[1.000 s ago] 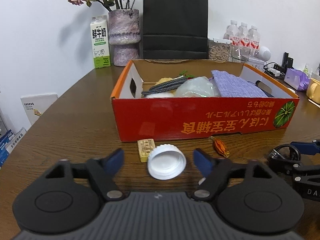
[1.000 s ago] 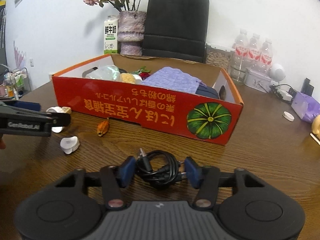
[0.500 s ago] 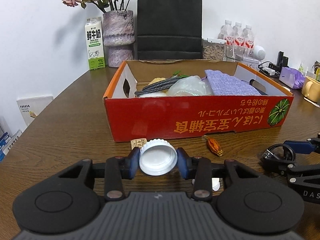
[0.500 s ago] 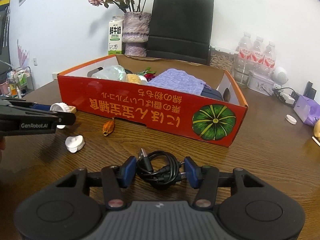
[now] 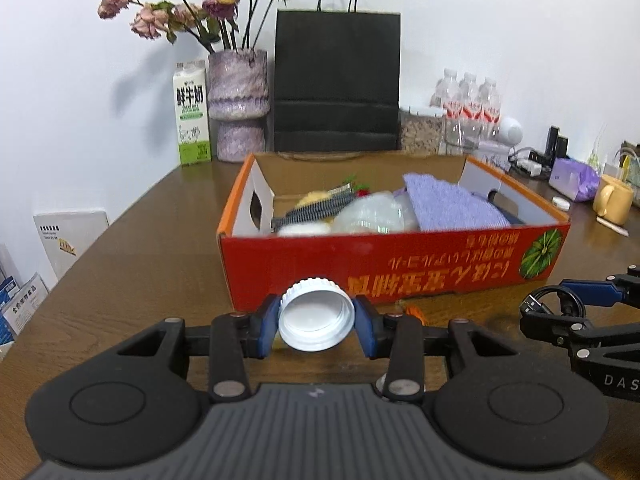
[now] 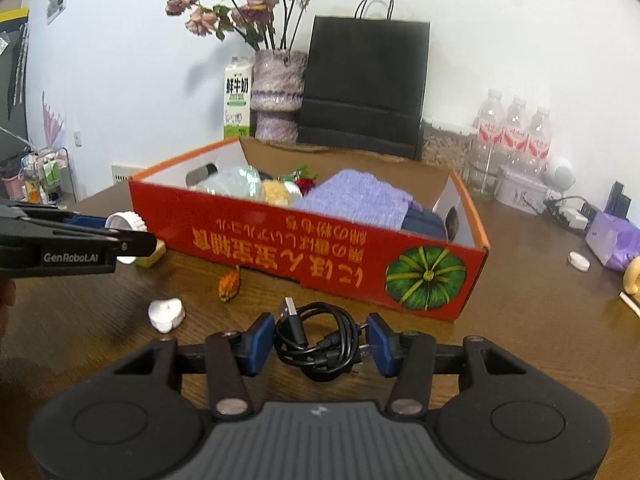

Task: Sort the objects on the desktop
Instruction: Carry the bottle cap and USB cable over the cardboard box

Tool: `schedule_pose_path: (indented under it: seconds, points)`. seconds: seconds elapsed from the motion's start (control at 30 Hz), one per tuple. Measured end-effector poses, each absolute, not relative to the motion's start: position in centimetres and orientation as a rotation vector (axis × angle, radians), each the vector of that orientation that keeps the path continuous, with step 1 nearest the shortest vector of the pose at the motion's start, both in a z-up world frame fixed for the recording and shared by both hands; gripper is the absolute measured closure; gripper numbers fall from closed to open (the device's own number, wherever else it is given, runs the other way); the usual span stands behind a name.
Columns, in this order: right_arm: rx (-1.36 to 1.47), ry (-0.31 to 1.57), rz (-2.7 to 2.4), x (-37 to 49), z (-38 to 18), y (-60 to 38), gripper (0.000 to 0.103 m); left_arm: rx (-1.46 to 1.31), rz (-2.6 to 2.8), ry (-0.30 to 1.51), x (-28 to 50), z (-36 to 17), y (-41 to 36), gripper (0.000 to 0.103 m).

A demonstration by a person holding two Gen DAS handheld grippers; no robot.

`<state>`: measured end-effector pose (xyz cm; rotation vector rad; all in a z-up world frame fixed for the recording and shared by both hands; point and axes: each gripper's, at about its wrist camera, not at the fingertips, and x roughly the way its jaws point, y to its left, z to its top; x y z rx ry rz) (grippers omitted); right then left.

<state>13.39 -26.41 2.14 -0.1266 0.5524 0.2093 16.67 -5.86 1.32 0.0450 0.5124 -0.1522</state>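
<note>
My left gripper (image 5: 316, 322) is shut on a white jar lid (image 5: 316, 316) and holds it above the table, just before the red cardboard box (image 5: 400, 268). The lid also shows in the right wrist view (image 6: 124, 222). My right gripper (image 6: 320, 344) is shut on a coiled black USB cable (image 6: 320, 340), raised in front of the box (image 6: 320, 248). The box holds a purple cloth (image 6: 356, 198), a clear plastic piece (image 5: 372, 216) and other items.
On the table before the box lie a small orange object (image 6: 230, 286), a white heart-shaped piece (image 6: 166, 314) and a yellow block (image 6: 154, 254). Behind the box stand a milk carton (image 5: 192, 120), a vase (image 5: 238, 116), a black bag (image 5: 336, 84) and bottles (image 5: 468, 108).
My left gripper closed on the white lid and lifted it off the table toward the box. My right gripper rose with the cable.
</note>
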Motion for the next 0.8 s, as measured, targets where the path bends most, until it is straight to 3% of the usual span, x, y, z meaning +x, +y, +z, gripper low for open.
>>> schedule_pose_path:
  seconds: [0.8]
  points:
    - [-0.066,0.380,0.179,20.6,9.1,-27.1,0.054,0.030,-0.189,0.341,22.7,7.2,-8.0,0.063]
